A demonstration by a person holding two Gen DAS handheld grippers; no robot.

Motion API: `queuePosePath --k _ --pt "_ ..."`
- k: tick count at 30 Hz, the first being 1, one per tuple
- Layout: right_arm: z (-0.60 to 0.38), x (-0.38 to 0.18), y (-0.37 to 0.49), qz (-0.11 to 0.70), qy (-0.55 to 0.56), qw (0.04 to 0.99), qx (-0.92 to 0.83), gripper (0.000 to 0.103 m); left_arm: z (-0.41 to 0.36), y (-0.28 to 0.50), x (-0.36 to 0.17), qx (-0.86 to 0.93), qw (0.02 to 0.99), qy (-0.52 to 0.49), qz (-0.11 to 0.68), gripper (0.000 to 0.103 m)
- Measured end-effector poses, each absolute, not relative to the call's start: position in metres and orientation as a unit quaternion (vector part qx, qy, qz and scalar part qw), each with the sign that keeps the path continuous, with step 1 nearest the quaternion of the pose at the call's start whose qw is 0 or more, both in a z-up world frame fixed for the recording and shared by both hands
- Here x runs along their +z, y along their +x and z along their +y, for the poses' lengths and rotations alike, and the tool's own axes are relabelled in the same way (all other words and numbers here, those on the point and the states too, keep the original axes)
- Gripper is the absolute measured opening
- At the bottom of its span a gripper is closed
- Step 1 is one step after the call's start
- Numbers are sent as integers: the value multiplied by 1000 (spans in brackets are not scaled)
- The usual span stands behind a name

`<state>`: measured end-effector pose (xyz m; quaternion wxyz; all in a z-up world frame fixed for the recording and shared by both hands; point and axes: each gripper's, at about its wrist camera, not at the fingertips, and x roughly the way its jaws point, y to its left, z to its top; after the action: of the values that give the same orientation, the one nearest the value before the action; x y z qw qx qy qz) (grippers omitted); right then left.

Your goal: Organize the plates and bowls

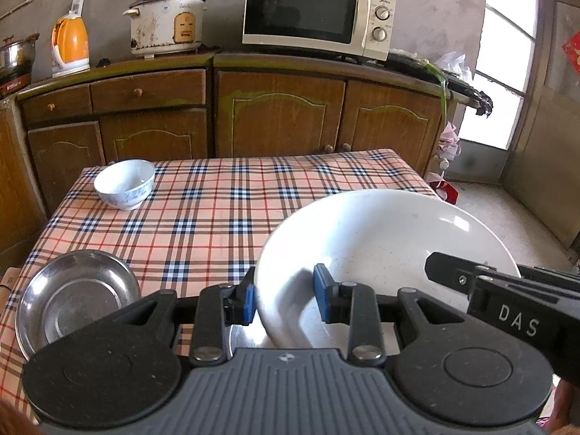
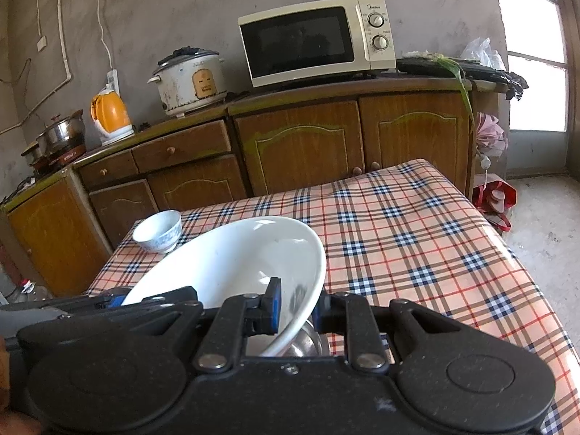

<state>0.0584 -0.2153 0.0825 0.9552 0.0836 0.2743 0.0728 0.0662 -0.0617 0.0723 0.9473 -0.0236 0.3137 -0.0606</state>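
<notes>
Left gripper (image 1: 284,299): jaws narrow, clamped on the near-left rim of the white plate (image 1: 380,253), one blue pad outside the rim and one inside. Right gripper (image 2: 294,310): jaws narrow, clamped on the plate's near-right rim in the same manner; in the left wrist view its black finger lies across the plate's right side. The plate (image 2: 232,261), wide and deep, is thus held by both grippers at opposite sides of its near edge, tilted and lifted above the near part of the counter (image 1: 217,224), which carries a plaid cloth. Beneath the plate, in the right wrist view, part of a metal surface shows; whether plate and metal touch cannot be told. Steel dish (image 1: 74,297): rests on the counter at the near left, just beside the left gripper, upright. Small bowl (image 1: 125,183): white with blue pattern, upright at the far left corner of the counter, well apart from the plate. Beyond the counter: wooden cabinets (image 1: 279,119) carrying, from left to right, a steel pot (image 1: 18,54), an orange kettle (image 1: 70,45), a rice cooker (image 1: 166,23) and a microwave (image 1: 319,12). Far right: a bright doorway (image 1: 504,61).
</notes>
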Motion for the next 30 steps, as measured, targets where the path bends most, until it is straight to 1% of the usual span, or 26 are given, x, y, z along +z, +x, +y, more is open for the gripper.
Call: queuePosePath --k 30 --pt "-203 51 65 315 80 942 83 23 -51 68 47 -49 935 -22 350 31"
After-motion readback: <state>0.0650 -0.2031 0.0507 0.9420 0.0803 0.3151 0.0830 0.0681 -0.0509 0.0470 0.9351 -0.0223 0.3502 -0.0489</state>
